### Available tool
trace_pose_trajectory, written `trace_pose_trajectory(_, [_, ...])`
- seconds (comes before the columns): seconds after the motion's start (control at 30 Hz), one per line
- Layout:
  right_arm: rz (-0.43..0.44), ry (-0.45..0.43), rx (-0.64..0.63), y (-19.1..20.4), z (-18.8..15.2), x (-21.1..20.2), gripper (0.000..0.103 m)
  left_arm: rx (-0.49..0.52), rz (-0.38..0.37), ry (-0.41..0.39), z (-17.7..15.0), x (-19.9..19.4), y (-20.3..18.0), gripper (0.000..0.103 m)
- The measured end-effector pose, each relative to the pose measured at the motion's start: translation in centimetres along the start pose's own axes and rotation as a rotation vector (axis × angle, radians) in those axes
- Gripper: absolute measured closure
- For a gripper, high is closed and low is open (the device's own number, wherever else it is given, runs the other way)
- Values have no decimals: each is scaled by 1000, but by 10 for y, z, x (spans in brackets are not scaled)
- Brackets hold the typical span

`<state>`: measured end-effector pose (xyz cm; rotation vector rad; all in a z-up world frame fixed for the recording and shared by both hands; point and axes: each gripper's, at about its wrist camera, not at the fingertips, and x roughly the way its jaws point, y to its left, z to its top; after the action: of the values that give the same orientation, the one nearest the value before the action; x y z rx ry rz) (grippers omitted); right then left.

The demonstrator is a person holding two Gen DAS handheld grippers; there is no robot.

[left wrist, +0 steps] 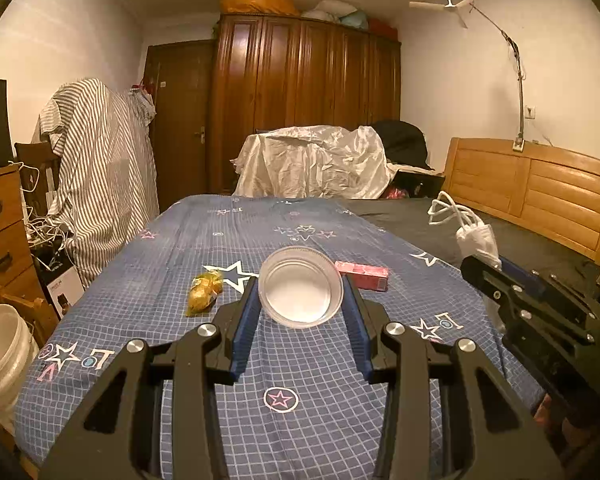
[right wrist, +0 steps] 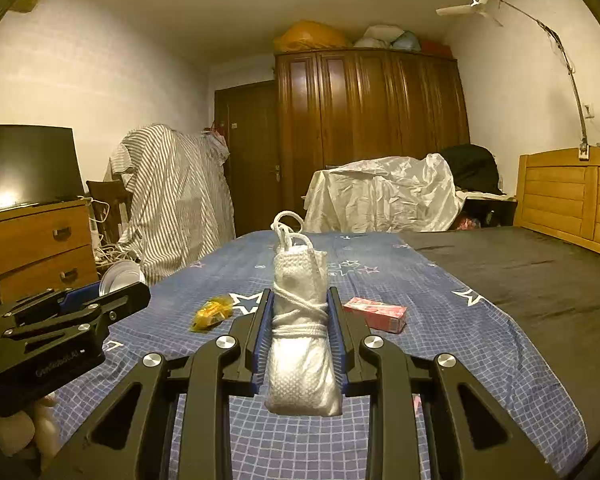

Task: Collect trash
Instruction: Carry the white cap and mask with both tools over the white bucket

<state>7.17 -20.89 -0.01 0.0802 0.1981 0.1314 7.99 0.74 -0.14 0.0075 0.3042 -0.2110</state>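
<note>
The left gripper [left wrist: 301,300] held a clear round plastic bowl [left wrist: 300,286] between its blue pads, the jaws partly closed on the rim. The bowl was shallow and smooth, and it was turned with its opening toward the camera; nothing was inside it. The right gripper [right wrist: 300,324] had narrow jaws, pressed on a white bundle [right wrist: 302,344]. This bundle was soft, with a dotted woven texture, and white cord was wound around its middle, with loops standing up at the top.

Both things were held above the bed [left wrist: 520,236], which had a blue checked sheet [left wrist: 300,424] with star prints. On the sheet, just left of the bowl in the left view, lay a crumpled shiny yellow wrapper [left wrist: 204,292]. To the right of the bowl, behind it, lay a flat pink box [left wrist: 363,275] of rectangular shape. Left of the bed stood a white plastic bucket [left wrist: 2,356]; what it contained I could not tell.
</note>
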Motion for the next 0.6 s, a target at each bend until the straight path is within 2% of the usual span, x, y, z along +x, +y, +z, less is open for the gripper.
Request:
trace_pose_trajectory(0.37, [14,-2,-9,9,3,-5,76,-21,22,-19,4,-10,10,64])
trace_pose_trajectory(0.43, [36,-3,-15,8,9,-1,76,-26,37,-26,6,-14,17,64])
trace_pose_trajectory(0.6, [111,-6,-25,35,20,11,76,-49,99,-35,14,-20,46,64])
